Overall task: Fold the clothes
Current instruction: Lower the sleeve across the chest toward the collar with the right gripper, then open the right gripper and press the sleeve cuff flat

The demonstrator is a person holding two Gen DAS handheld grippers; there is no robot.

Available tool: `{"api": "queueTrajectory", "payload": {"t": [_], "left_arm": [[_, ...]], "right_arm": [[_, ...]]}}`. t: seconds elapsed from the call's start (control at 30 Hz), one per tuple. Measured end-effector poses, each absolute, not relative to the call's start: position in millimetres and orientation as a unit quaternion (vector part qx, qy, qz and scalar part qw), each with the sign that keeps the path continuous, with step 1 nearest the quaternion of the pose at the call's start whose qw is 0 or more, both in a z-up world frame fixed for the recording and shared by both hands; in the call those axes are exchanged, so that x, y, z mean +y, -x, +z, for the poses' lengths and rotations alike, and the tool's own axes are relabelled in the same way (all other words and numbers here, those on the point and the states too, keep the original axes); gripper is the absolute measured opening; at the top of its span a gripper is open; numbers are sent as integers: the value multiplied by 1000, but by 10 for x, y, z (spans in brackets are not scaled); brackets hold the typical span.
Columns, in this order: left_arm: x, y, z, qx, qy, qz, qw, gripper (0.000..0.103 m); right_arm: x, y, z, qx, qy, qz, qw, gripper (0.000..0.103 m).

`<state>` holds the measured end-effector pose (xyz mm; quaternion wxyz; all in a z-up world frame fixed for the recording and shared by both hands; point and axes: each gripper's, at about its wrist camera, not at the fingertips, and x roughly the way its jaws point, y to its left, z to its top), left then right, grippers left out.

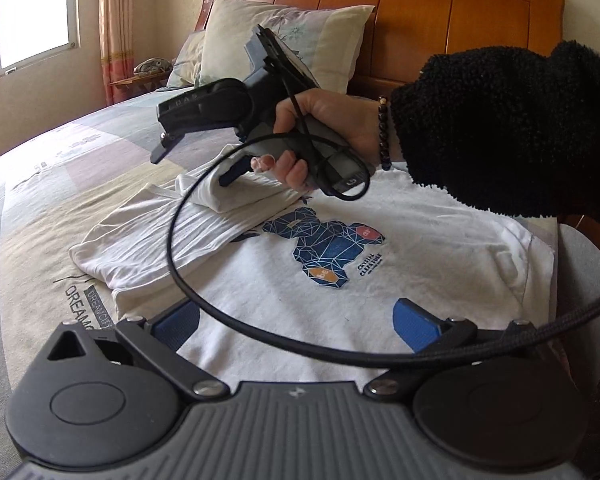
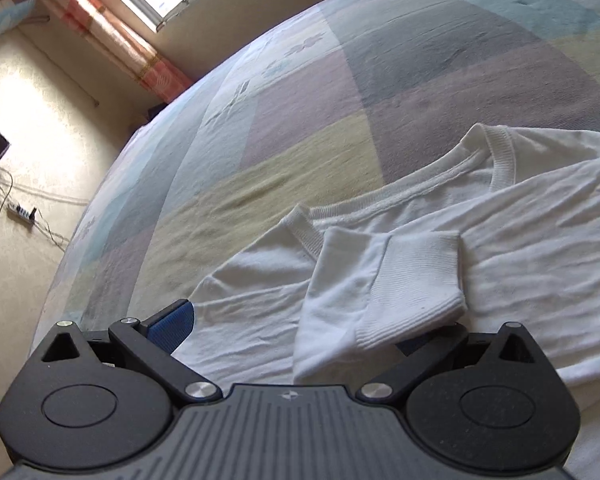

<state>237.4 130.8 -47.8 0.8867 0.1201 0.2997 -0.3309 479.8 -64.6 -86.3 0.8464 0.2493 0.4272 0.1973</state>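
Spread across the patchwork bedspread (image 2: 300, 128), the white sweatshirt (image 1: 284, 288) lies flat for folding, one sleeve (image 2: 380, 292) already crossed over its chest. Both grippers hang open above it: left gripper (image 1: 300, 326), right gripper (image 2: 300, 328). Only the left view shows the printed bear (image 1: 332, 248); only the right shows the ribbed cuff (image 2: 416, 284).

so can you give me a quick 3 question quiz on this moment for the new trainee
1. True or false: the left gripper is shut on the white shirt.
2. The print on the shirt is mainly: A red, B blue, C green.
3. Which part of the shirt is folded across its body?

Key: 1 false, it is open; 2 B; 3 a sleeve.
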Motion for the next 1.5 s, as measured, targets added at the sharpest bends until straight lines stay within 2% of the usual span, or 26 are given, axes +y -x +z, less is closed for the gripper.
{"api": "queueTrajectory", "payload": {"t": [0.1,0.17,0.27,0.47,0.8,0.9,1.0,1.07,1.13,1.2,1.27,1.4,1.5], "left_arm": [[1283,-2368,-478,300,-122,-335,885,102],[1270,-2365,-481,300,-124,-337,884,102],[1270,-2363,-484,301,-124,-337,884,102],[1300,-2335,-461,296,-122,-338,885,102],[1241,-2324,-487,294,-130,-341,884,102],[1203,-2316,-505,295,-136,-344,881,102],[1200,-2311,-520,296,-139,-344,880,102],[1224,-2319,-529,298,-138,-339,881,102],[1286,-2346,-541,302,-132,-330,885,102],[1351,-2379,-556,305,-124,-320,888,102],[1423,-2415,-560,308,-117,-307,893,102],[1525,-2451,-530,304,-106,-292,900,102],[1538,-2462,-518,301,-102,-297,901,102]], "right_arm": [[-636,-4874,-838,422,-281,220,833,103],[-485,-4875,-796,423,-261,257,829,103],[-169,-4804,-742,430,-201,319,820,103],[102,-4630,-566,408,-92,326,848,103],[-194,-4549,-198,348,140,214,902,100],[-391,-4561,-94,339,152,194,908,98],[-565,-4559,-19,334,170,176,910,93],[-649,-4537,-26,335,198,167,906,86],[-708,-4498,-94,342,228,166,896,73],[-739,-4458,-175,344,251,168,889,68],[-760,-4427,-239,343,261,176,885,65],[-637,-4345,-401,337,269,228,873,54],[-312,-4219,-587,321,307,274,853,52]]}}
